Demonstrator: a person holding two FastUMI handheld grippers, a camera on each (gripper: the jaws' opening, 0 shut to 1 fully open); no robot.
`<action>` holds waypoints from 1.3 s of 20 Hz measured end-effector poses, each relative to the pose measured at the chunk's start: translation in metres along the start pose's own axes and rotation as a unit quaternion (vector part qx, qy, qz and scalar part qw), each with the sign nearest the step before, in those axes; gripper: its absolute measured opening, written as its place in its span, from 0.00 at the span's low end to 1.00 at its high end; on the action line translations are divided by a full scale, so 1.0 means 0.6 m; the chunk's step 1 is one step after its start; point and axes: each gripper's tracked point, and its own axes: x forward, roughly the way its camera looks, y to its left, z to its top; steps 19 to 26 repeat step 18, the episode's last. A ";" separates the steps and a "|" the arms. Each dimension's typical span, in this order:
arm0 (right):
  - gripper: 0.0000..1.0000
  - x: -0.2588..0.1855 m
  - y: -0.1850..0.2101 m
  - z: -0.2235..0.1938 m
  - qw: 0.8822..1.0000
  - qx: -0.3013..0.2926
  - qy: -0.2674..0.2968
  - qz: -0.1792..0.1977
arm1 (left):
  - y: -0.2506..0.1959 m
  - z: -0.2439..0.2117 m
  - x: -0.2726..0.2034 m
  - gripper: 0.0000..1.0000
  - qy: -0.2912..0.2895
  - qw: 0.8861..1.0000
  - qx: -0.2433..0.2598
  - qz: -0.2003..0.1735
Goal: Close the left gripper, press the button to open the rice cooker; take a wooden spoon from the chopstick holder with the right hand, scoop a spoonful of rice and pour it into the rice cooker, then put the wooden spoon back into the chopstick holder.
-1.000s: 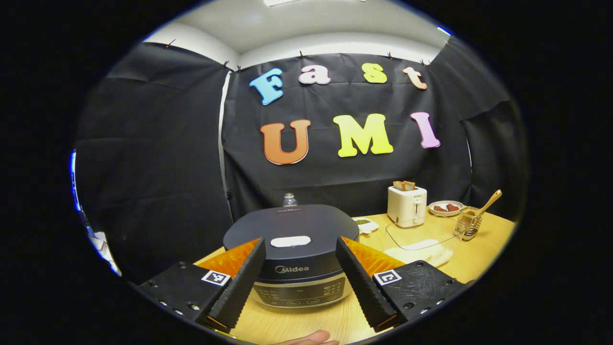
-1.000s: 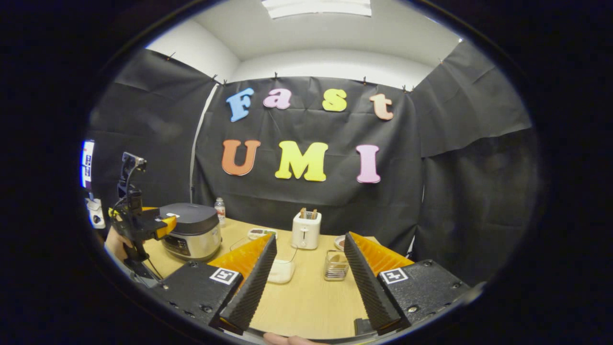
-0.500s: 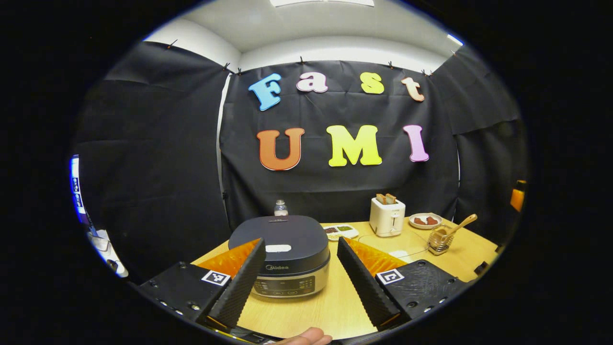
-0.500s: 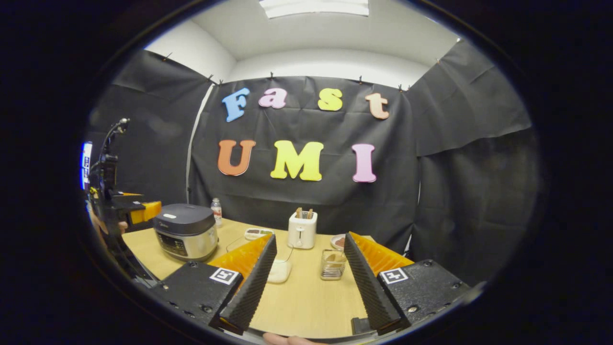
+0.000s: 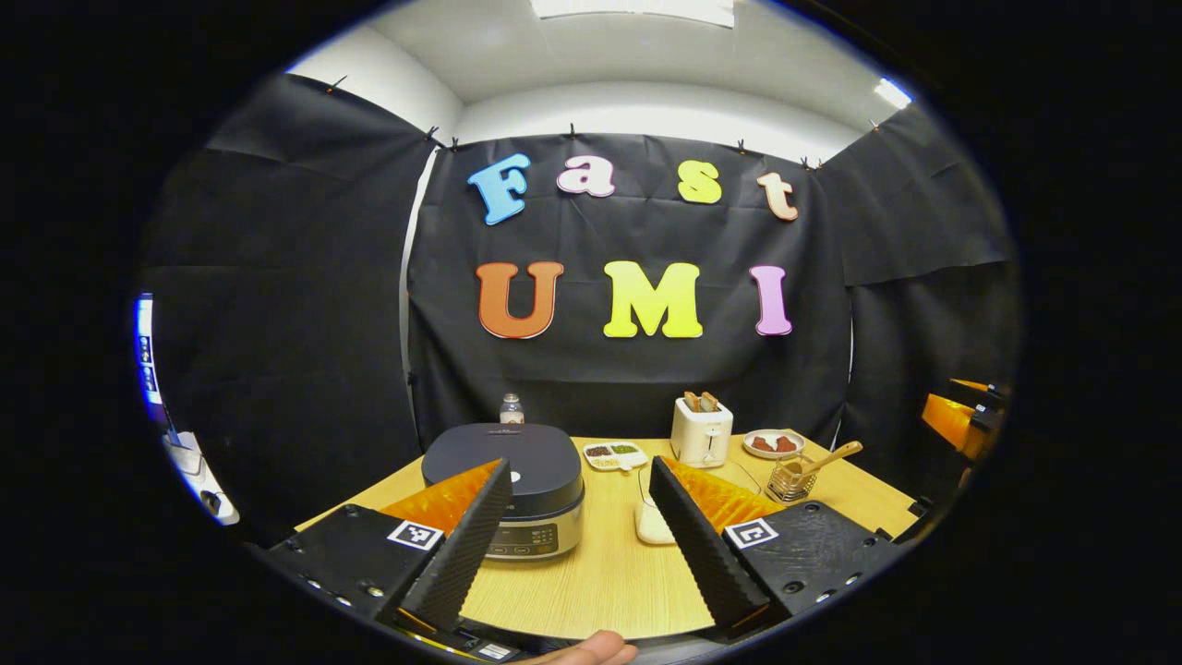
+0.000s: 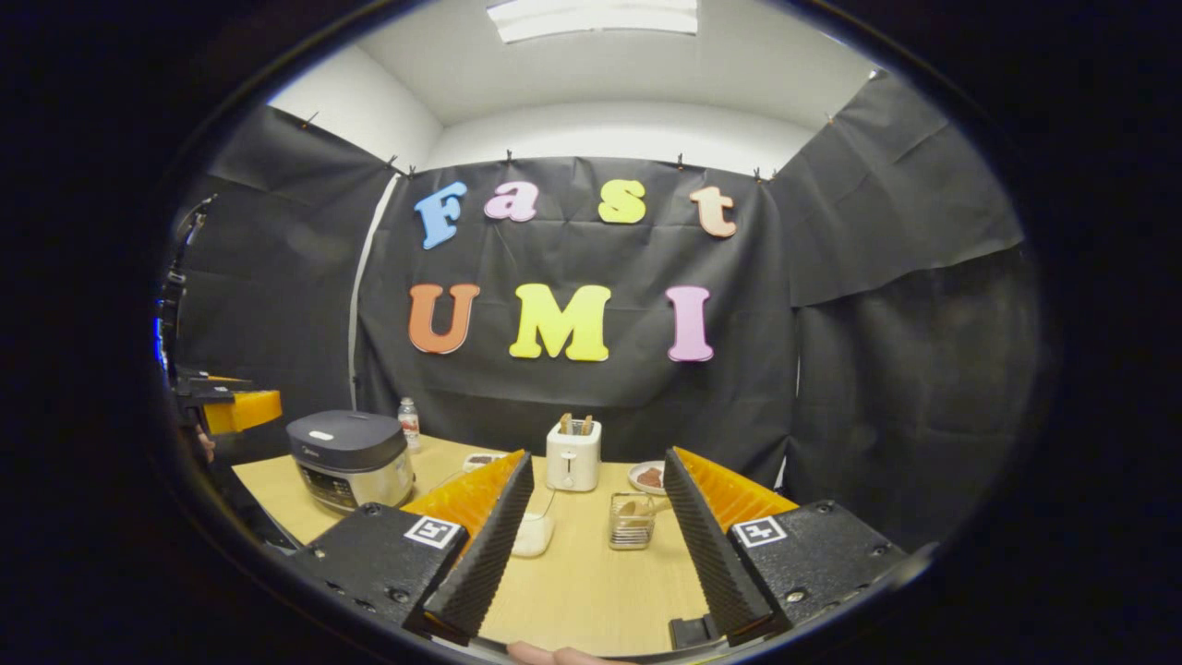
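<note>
I am holding my left gripper (image 5: pixel 580 536) level over the near edge of the table (image 5: pixel 609 591), its two fingers spread wide apart and gripping nothing. My fingertip (image 5: pixel 591 649) is peeking in at the bottom of the left gripper view. I am holding my right gripper (image 6: pixel 591 545) the same way, jaws parted and empty, above the near edge. In the right gripper view my left gripper (image 6: pixel 235 409) is showing off at the left.

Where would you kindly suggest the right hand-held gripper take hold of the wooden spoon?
Probably on the bare handle of the wooden spoon, which slants up and out of the chopstick holder. Its bowl sits inside the wire, so come from above, fingers either side of the handle.
</note>
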 end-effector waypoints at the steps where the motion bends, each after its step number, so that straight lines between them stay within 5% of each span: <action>1: 0.89 0.000 0.000 0.003 1.000 0.003 0.000 -0.001 | -0.004 0.003 -0.009 0.96 -0.002 1.000 0.003 0.004; 26: 0.92 -0.017 -0.039 0.013 0.999 0.023 0.015 -0.023 | -0.093 0.030 -0.041 0.95 -0.042 0.999 0.013 -0.009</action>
